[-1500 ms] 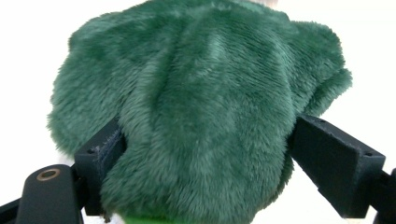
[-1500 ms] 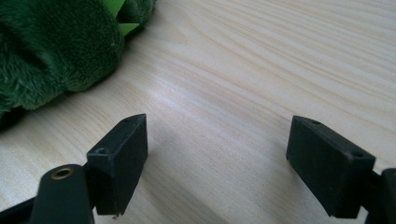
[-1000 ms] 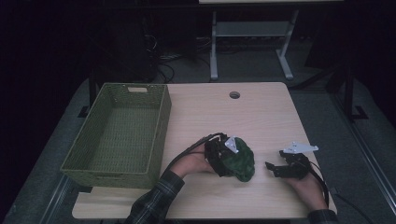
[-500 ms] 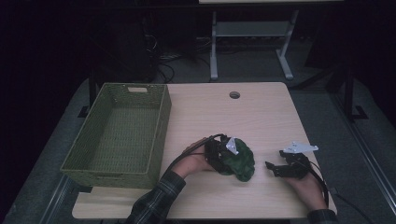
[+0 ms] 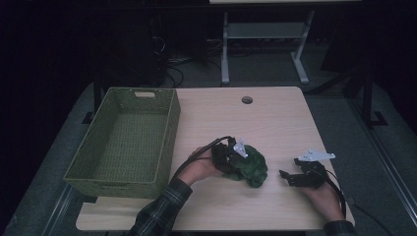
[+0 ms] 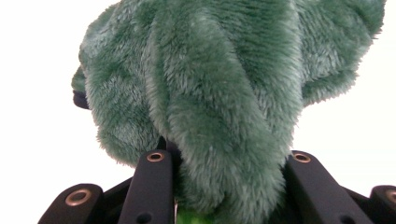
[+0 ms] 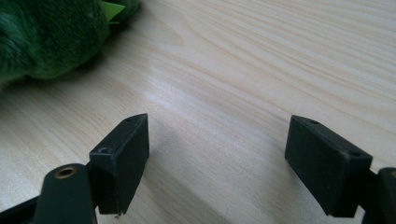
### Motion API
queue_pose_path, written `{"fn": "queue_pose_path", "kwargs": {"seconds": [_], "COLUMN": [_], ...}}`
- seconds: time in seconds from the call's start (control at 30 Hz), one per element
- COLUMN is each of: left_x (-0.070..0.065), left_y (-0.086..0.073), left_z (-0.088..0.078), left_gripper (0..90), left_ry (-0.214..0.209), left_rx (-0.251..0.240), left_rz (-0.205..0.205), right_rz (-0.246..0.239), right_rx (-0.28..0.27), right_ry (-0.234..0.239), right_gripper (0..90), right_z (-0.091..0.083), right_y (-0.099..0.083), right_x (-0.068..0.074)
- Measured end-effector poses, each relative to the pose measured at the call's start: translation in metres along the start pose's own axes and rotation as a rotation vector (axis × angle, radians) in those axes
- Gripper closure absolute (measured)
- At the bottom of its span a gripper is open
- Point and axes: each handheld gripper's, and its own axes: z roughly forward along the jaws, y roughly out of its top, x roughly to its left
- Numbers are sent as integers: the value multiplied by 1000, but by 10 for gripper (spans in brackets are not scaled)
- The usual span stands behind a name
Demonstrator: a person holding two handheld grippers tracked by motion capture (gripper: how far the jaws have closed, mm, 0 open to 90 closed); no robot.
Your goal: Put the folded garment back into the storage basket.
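Observation:
A green plush toy [image 5: 253, 164] lies on the wooden table [image 5: 275, 118], near its front middle. My left gripper [image 5: 235, 160] comes at it from the left, and its jaws have just been closing with the toy between them. In the left gripper view the fur [image 6: 219, 93] bulges out between both black jaws, and my left gripper [image 6: 229, 168] is shut on it. My right gripper [image 5: 287, 177] rests on the table to the right of the toy, apart from it. In its own view my right gripper [image 7: 229, 158] is open over bare wood, with the toy [image 7: 46, 37] at the upper left.
A green woven basket [image 5: 169, 132] stands on the left side of the table, with nothing in it. A round cable hole [image 5: 247, 100] sits near the table's far edge. A metal stand and cables are on the floor beyond the table.
The left gripper has drawn in on the plush toy, which has bunched up slightly. The right hand and its gripper have stayed where they were.

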Motion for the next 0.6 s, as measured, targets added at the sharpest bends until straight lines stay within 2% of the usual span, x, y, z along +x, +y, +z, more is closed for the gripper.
{"fn": "queue_pose_path", "kwargs": {"seconds": [0.2, 0.3, 0.43, 0.6], "left_x": [4, 5, 8, 12], "left_y": [0, 2, 4, 5], "left_z": [-13, -21, -34, -54], "left_gripper": [665, 664, 662, 659], "left_ry": [4, 19, 30, 45], "left_rx": [-25, -23, -46, -51], "left_rz": [-32, -31, -48, -54], "right_rz": [1, 1, 1, 0], "right_rx": [0, 0, 0, 0], "right_ry": [0, 0, 0, 0], "right_gripper": [216, 216, 216, 216], "right_z": [0, 0, 0, 0], "right_y": [0, 0, 0, 0], "right_x": [0, 0, 0, 0]}}
